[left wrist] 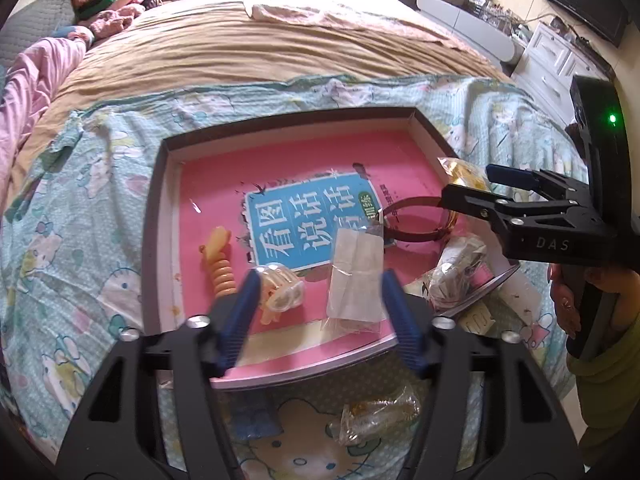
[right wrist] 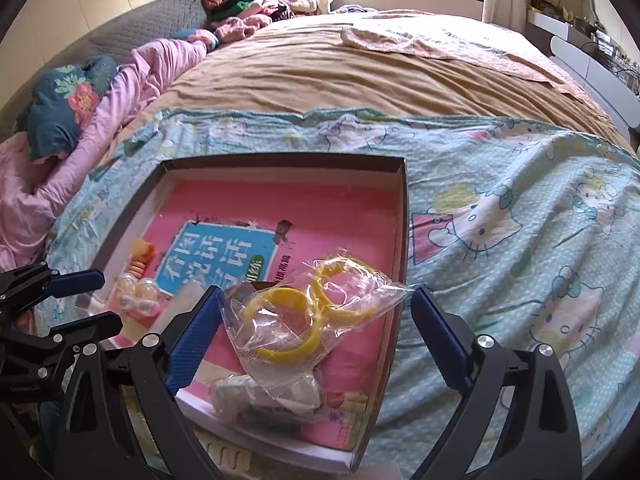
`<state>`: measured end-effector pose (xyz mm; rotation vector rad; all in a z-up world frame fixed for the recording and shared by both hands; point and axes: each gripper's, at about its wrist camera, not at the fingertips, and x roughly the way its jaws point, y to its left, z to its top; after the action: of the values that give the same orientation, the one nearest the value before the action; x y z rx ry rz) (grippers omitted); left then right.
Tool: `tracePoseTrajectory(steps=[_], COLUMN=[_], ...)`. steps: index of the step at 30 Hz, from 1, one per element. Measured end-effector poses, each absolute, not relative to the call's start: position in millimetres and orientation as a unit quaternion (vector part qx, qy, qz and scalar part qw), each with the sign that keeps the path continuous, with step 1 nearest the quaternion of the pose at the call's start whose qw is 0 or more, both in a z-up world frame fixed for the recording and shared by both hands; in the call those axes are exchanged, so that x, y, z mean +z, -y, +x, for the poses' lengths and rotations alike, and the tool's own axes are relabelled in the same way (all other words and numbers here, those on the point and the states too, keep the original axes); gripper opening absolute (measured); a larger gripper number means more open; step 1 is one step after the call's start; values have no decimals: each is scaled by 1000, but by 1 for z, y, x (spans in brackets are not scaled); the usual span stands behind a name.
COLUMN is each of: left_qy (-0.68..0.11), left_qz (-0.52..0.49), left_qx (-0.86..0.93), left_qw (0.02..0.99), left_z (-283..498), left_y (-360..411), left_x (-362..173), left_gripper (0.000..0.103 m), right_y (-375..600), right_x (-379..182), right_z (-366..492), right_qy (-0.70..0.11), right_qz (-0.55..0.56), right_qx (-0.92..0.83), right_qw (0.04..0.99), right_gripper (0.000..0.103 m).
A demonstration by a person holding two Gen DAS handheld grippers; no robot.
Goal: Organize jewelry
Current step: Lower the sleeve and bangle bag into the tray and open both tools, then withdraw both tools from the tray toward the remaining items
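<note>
Hovering over the box (left wrist: 420, 120), the left gripper (left wrist: 320, 312) is standing released above a clear packet (left wrist: 354, 280) inside. Showing in the right wrist view, the right gripper (right wrist: 316, 340) is gaping around bagged yellow bangles (right wrist: 316, 312) lying in the box, pads apart from them.

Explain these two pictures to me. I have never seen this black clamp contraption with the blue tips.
A person holds two hand-held grippers; each carries a camera looking along its blue jaws. One picture looks from the left gripper, the other from the right gripper. On a bed's cartoon sheet lies a shallow box with a pink book inside. In it lie a bag of yellow bangles, a small clear packet, an orange coiled hair tie and a brown bangle. Both jaws stand open, holding nothing.
</note>
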<state>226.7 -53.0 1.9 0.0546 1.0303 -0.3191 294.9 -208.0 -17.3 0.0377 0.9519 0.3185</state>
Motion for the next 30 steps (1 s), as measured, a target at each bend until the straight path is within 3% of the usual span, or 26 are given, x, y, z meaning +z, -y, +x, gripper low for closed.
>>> tracePoseTrajectory(steps=[5,20,22,30], left_qy=[-481,-452,-448,-423], left_qz=[23,7,2,-4], left_qx=[-151,-150,-147,-140], left_qw=[863,879,882,895], left_z=[219,203,200,176], left_y=[44,18,14,0], left_x=[13,47,52,75], left_gripper=[61,76,85,88], right_y=[208,189,190,191], right_x=[-5,35,49,91], right_z=[286,262,251,205], right_qy=[-446,-415,-400,-349], right_qz=[19,7,6,6], right_qx=[146,129,125,116], right_qw=[883,901,908,930], right_gripper=[95,97,97,98])
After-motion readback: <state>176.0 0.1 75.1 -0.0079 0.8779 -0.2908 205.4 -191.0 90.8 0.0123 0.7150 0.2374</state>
